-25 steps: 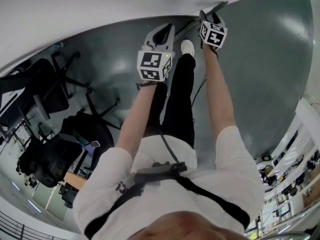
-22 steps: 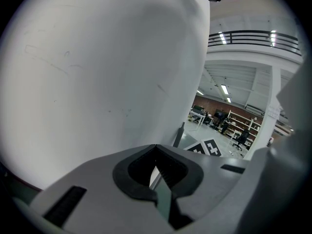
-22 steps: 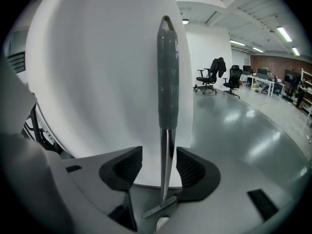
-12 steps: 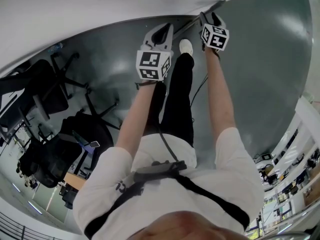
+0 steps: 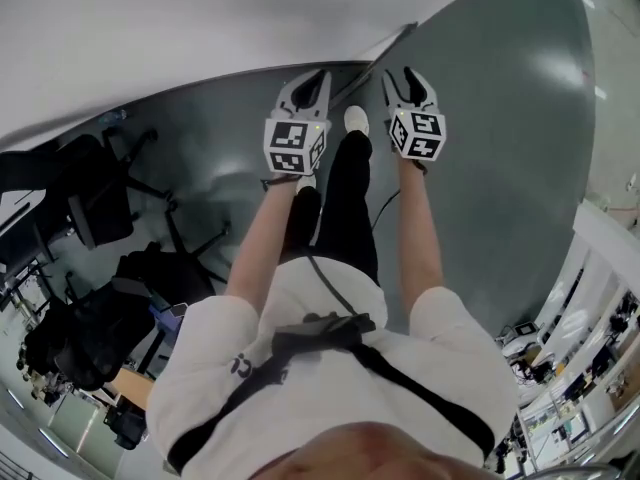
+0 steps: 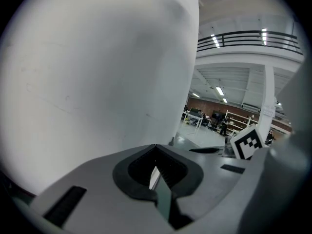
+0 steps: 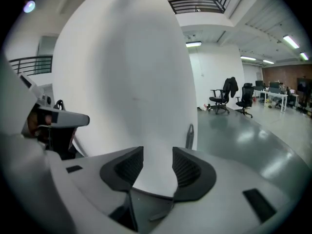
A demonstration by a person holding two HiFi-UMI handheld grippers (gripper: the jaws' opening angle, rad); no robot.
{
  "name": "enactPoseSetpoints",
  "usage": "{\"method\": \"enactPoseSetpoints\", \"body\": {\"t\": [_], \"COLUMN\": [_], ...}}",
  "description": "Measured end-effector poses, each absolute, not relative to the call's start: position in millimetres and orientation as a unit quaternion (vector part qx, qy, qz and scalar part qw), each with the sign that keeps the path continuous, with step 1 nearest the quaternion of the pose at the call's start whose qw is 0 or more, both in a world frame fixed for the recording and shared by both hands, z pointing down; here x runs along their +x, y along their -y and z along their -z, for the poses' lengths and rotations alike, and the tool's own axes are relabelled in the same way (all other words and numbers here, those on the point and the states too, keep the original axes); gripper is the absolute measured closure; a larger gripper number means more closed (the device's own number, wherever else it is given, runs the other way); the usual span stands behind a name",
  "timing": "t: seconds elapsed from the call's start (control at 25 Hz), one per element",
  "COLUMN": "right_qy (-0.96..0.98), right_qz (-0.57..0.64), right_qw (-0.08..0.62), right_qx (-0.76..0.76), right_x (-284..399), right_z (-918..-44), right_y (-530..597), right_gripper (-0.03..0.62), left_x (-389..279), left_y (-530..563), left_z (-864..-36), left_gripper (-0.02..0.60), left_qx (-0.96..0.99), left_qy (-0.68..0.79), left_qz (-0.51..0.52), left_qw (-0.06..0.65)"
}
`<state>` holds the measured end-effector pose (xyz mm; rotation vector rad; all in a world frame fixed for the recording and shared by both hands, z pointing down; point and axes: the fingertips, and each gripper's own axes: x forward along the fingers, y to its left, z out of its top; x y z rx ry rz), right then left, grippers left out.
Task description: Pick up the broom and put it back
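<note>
Against the white column (image 7: 136, 82) the broom handle (image 7: 189, 134) leans, apparently back home, so we hold the left gripper (image 6: 156, 150) pressed together and the right gripper (image 7: 158, 152) spread, both empty.

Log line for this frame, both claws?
left claw: shut, empty | right claw: open, empty | both face white wall

No word, number or brand can be read anywhere. The left cube (image 5: 295, 146), on the left gripper (image 5: 316, 78), and the right cube (image 5: 418, 133), on the right gripper (image 5: 405, 76), show only black-and-white square patterns. A small dark print (image 5: 240, 365) on the person's white shirt is too small to read.
</note>
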<state>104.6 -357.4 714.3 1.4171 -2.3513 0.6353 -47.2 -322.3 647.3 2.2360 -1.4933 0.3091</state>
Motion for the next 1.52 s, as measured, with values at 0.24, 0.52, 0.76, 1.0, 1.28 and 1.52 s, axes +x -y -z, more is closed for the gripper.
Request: {"method": "enactPoseSetpoints", "body": {"t": [0.24,0.52,0.76,1.0,1.28,1.52], "right_qy": [0.851,0.874,0.877,0.885,0.877,0.869], "right_qz": [-0.153,-0.091,-0.084,-0.057,-0.054,-0.055], "right_qw": [0.104,0.050,0.019,0.005,0.005,0.004], "right_qx": [0.491,0.474,0.473,0.462,0.477,0.491], "right_x": [62,12,-12,-26,-28,-22], "right_z": [-584,-458,-406,-377,-367,-363], "right_y": [318,262,213,173,164,165], "right_gripper": [0.474,0.549,0.587,0.588,0.588,0.588], "left_x": [-79,-114,-130,-139,-138,-130], "left_y": [287,236,192,156,145,137], "left_z": [-572,-474,-417,-383,-362,-355], "left_gripper": [0.569,0.569,0.569,0.569,0.569,0.569], "left_qx": [0.809,0.811,0.813,0.815,0.821,0.829], "left_qy": [0.552,0.567,0.572,0.574,0.567,0.556], "left_qz": [-0.079,-0.029,0.001,0.023,0.038,0.046], "left_qw": [0.188,0.138,0.105,0.074,0.049,0.046]}}
